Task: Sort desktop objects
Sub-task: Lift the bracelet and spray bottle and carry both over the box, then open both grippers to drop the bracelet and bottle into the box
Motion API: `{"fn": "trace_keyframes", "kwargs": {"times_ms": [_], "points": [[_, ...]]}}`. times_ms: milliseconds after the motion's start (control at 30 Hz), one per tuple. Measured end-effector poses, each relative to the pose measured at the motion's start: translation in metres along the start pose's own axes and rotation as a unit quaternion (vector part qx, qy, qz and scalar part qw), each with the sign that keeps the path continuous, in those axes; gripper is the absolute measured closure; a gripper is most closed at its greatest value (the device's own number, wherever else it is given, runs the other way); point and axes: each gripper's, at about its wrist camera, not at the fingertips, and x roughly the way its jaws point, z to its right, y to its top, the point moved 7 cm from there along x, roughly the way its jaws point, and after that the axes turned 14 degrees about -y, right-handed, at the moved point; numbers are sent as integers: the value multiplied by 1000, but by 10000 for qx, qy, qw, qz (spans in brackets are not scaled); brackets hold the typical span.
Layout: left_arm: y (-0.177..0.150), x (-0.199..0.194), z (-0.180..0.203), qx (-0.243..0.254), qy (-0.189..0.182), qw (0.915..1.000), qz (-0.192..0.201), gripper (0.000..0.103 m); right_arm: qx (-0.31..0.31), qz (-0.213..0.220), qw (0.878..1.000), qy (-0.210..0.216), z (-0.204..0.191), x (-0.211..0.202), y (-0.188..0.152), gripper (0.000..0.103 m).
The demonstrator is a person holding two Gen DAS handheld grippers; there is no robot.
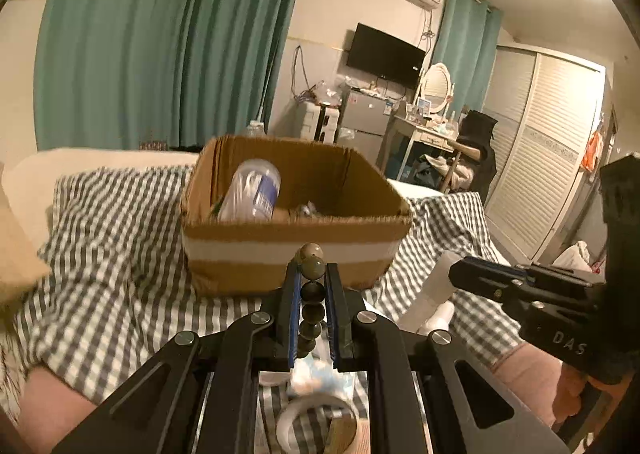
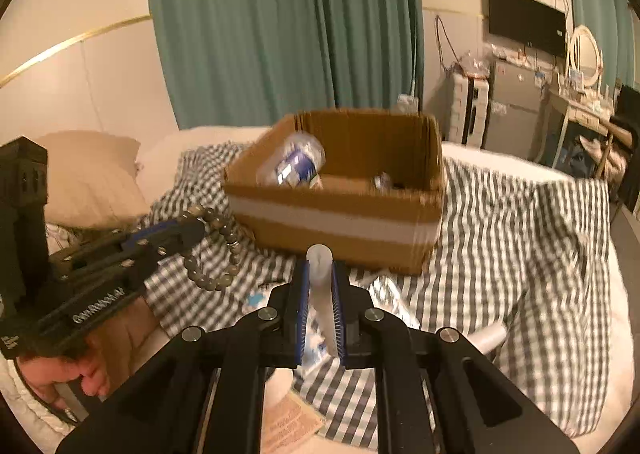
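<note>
My left gripper (image 1: 312,274) is shut on a bracelet of olive-grey beads (image 1: 313,296), which runs up between its pads; the rest of the loop (image 2: 216,254) hangs below that gripper (image 2: 192,228) in the right wrist view. My right gripper (image 2: 319,274) is shut on a white translucent tube (image 2: 319,266) that stands upright between its pads. Its closed tip (image 1: 460,274) shows at the right of the left wrist view. Ahead of both stands an open cardboard box (image 1: 296,254) (image 2: 340,221) with a clear plastic bottle (image 1: 252,189) (image 2: 296,163) leaning inside. Both grippers hang in the air, short of the box.
A grey-and-white checked cloth (image 2: 500,234) covers the bed under the box. On it lie a tape roll (image 1: 316,414), a foil packet (image 2: 388,294), a white cylinder (image 2: 490,336) and a printed card (image 2: 288,426). A beige pillow (image 2: 92,173) lies at the left. A hand (image 2: 68,374) holds the left gripper.
</note>
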Motion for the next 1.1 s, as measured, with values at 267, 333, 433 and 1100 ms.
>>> {"fn": "trace_keyframes", "kwargs": {"times_ms": [267,333,433,1100], "points": [[64,14,2,280,-19,9993,247,92,-109,430,9990,38,3,-2,58,93],[80,21,0,327,-13,9991,279,92,-104,549,9984,29,5,1,75,93],[97,34,-4,368,-13,9989,299,92,-96,675,9976,72,8,8,97,93],[109,177,-53,222,-35,9994,-258,92,197,76,9995,223,42,156,117,92]]}}
